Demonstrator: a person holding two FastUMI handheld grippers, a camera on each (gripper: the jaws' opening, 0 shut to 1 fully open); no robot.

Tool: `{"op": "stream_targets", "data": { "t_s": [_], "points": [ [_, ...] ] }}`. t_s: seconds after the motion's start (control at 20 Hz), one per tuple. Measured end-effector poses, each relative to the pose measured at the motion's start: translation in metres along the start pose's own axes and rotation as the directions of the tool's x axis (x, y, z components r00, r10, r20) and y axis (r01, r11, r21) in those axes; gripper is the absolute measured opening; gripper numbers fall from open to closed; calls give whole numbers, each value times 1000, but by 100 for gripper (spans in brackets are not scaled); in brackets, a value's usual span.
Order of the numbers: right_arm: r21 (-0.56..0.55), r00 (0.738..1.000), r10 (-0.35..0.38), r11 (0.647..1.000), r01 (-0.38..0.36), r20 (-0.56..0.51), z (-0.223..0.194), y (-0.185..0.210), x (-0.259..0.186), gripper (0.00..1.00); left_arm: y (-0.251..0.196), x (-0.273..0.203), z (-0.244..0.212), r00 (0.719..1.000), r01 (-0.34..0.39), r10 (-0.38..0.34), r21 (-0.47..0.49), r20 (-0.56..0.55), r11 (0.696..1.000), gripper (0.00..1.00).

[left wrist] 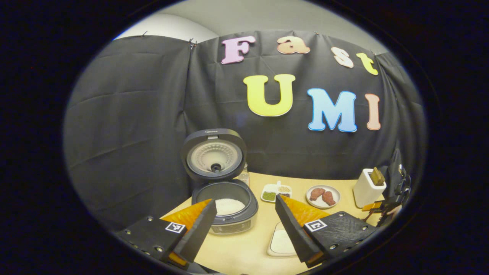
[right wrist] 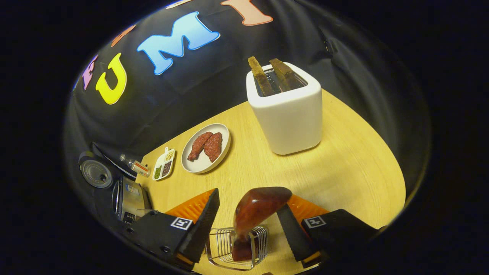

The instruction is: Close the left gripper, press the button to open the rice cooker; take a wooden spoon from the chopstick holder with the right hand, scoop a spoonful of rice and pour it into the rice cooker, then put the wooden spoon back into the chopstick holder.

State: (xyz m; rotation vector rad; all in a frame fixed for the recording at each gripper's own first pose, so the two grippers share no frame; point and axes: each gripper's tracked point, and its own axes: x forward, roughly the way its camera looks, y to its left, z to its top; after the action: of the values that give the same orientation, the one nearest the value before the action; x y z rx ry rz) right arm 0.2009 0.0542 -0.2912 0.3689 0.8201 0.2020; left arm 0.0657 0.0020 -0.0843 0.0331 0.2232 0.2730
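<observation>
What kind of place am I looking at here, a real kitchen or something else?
Probably a mock kitchen staged in a booth, not a real one: an open rice cooker, a white toaster and a plate of meat sit on one wooden table backed by hung black cloth.

A glossy dark wooden spoon [right wrist: 259, 208] is standing in a wire metal chopstick holder [right wrist: 237, 248] on a matt, wood-grain table [right wrist: 344, 164].
</observation>
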Motion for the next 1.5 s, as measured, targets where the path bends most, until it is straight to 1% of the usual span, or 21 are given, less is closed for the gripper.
{"op": "stream_targets", "data": {
  "t_s": [0.05, 0.1, 0.15, 0.2, 0.25, 0.3, 0.4, 0.5, 0.6, 0.65, 0.7, 0.8, 0.95, 1.0, 1.05, 1.1, 1.25, 1.35, 1.4, 1.5],
  "points": [
    [6, 1000, 3, 1000, -3, -1, 1, 0, 1, 72, 0, -3, 0, 1000, -11, 11, -1, 0, 1000, 99],
    [14, 1000, -19, 1000, 19, -13, -2, -6, 4, 58, 2, -5, -2, 1000, -23, 23, -9, -7, 1000, 99],
    [40, 999, -7, 999, 9, -36, -6, -5, -1, 41, 2, -7, -5, 999, -27, 27, -26, -17, 999, 97],
    [69, 998, 1, 998, 3, -59, -7, -1, -1, 31, 2, -9, -7, 999, -29, 28, -48, -22, 998, 99],
    [98, 999, 7, 995, -2, -52, -5, 2, -8, 31, 3, -9, -10, 999, -28, 26, -70, -27, 997, 97],
    [104, 999, 10, 995, -6, -40, -6, 4, -11, 26, 3, -8, -14, 999, -27, 24, -89, -36, 996, 97],
    [80, 999, 31, 996, -30, -7, -3, 11, -26, 25, 4, -5, -20, 998, -19, 13, -113, -54, 993, 97],
    [74, 999, 40, 996, -41, 17, 0, 18, -39, 25, 8, 0, -20, 998, -12, 4, -125, -62, 992, 99],
    [69, 998, 43, 997, -46, 43, 2, 24, -54, 25, 7, 5, -13, 999, 24, -30, -133, -45, 991, 97],
    [76, 997, 39, 996, -43, 62, 5, 26, -64, 25, 7, 10, -11, 998, 44, -50, -128, -41, 991, 99],
    [86, 996, 24, 996, -31, 81, 6, 29, -74, 25, 8, 14, -10, 997, 66, -71, -120, -42, 991, 97],
    [109, 992, -13, 994, -1, 127, 12, 31, -96, 25, 11, 24, -4, 992, 115, -119, -102, -29, 988, 97],
    [172, 977, -68, 985, 33, 201, 22, 34, -131, 25, 19, 41, -1, 982, 181, -186, -99, -37, 978, 96],
    [188, 970, -94, 981, 52, 222, 21, 32, -141, 25, 21, 46, -3, 977, 204, -209, -100, -46, 974, 95],
    [199, 962, -123, 977, 75, 244, 21, 30, -151, 25, 22, 51, -2, 971, 229, -234, -96, -49, 969, 99],
    [210, 952, -151, 973, 96, 265, 19, 29, -159, 25, 27, 57, -1, 966, 249, -254, -87, -48, 964, 97],
    [242, 926, -214, 960, 141, 310, 13, 33, -184, 25, 36, 74, 0, 948, 314, -317, -62, -40, 947, 97],
    [251, 913, -239, 955, 159, 332, 7, 42, -195, 25, 40, 83, -3, 935, 350, -352, -57, -44, 935, 97],
    [251, 909, -243, 954, 161, 339, 3, 49, -198, 25, 43, 88, -7, 930, 361, -363, -55, -51, 931, 99],
    [247, 904, -241, 956, 159, 352, 2, 66, -202, 25, 48, 96, -10, 919, 387, -390, -59, -57, 920, 97]
  ]
}}
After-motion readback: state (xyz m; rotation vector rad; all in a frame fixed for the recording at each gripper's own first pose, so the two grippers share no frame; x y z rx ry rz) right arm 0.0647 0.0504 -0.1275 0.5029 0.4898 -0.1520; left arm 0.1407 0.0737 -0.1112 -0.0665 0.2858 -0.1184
